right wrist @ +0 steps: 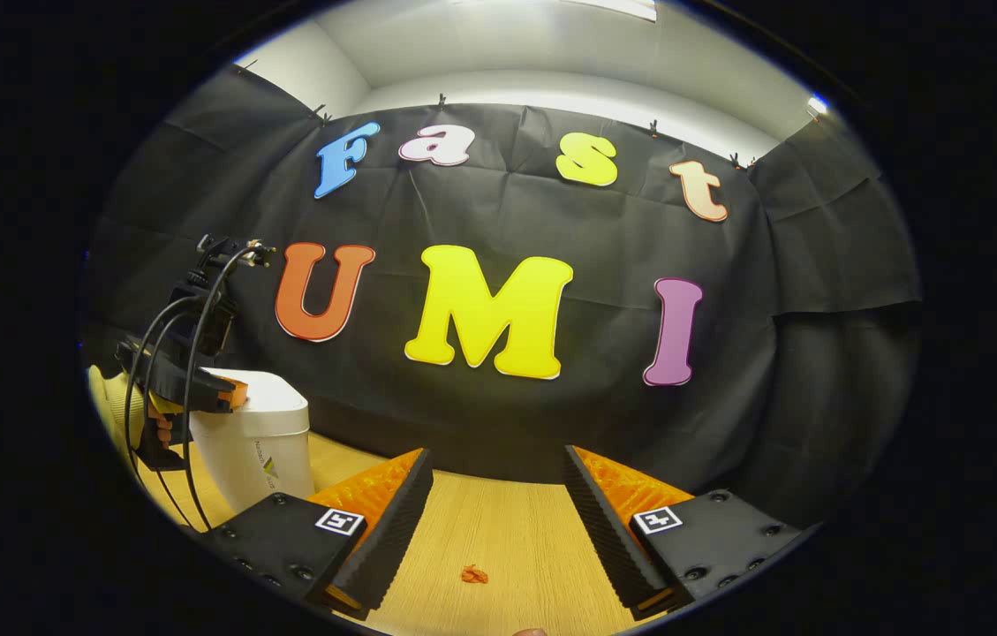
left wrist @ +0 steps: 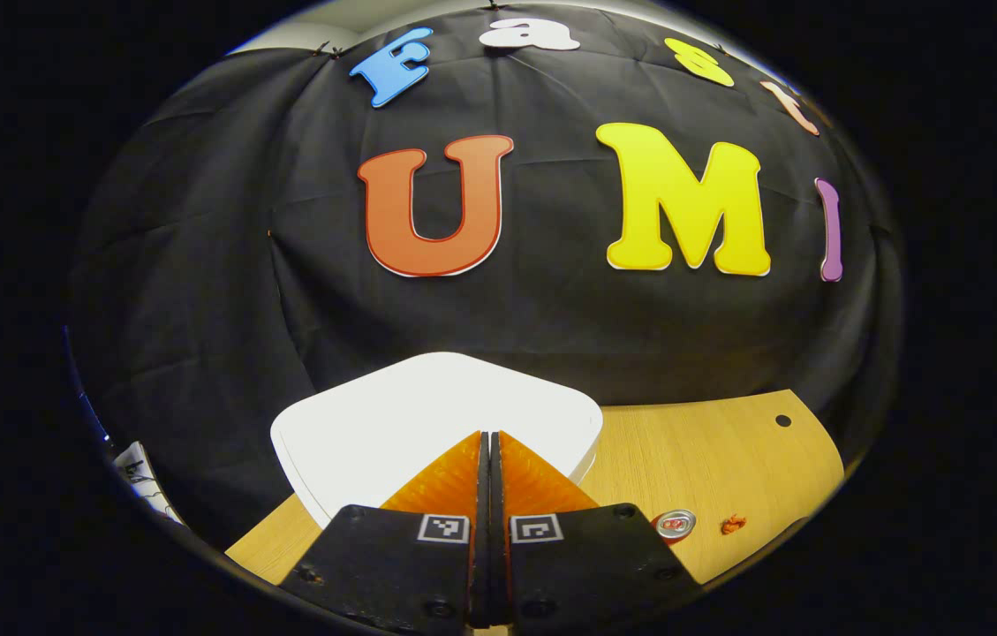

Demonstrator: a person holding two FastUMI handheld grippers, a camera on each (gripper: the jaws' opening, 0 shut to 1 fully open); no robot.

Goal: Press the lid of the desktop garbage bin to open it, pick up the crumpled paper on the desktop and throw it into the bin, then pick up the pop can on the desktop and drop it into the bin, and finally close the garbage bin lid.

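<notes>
The white desktop bin (left wrist: pixel 374 424) stands at the left of the wooden table, its lid down. My left gripper (left wrist: pixel 489 435) is shut, its tips resting over the lid's top. A pop can (left wrist: pixel 675 524), seen from above, stands on the table to the right of the bin. A small orange crumpled paper (left wrist: pixel 733 525) lies just beyond the can. In the right gripper view the bin (right wrist: pixel 260 442) is at the far left with the left gripper (right wrist: pixel 236 394) on its lid. My right gripper (right wrist: pixel 498 455) hangs open above the table, with the crumpled paper (right wrist: pixel 474 575) below, between its fingers.
The wooden table (right wrist: pixel 516 530) runs back to the black cloth wall. A hand (right wrist: pixel 161 430) holds the left gripper, and black cables (right wrist: pixel 189 353) loop from it. A small round hole (left wrist: pixel 782 420) marks the table's far right corner.
</notes>
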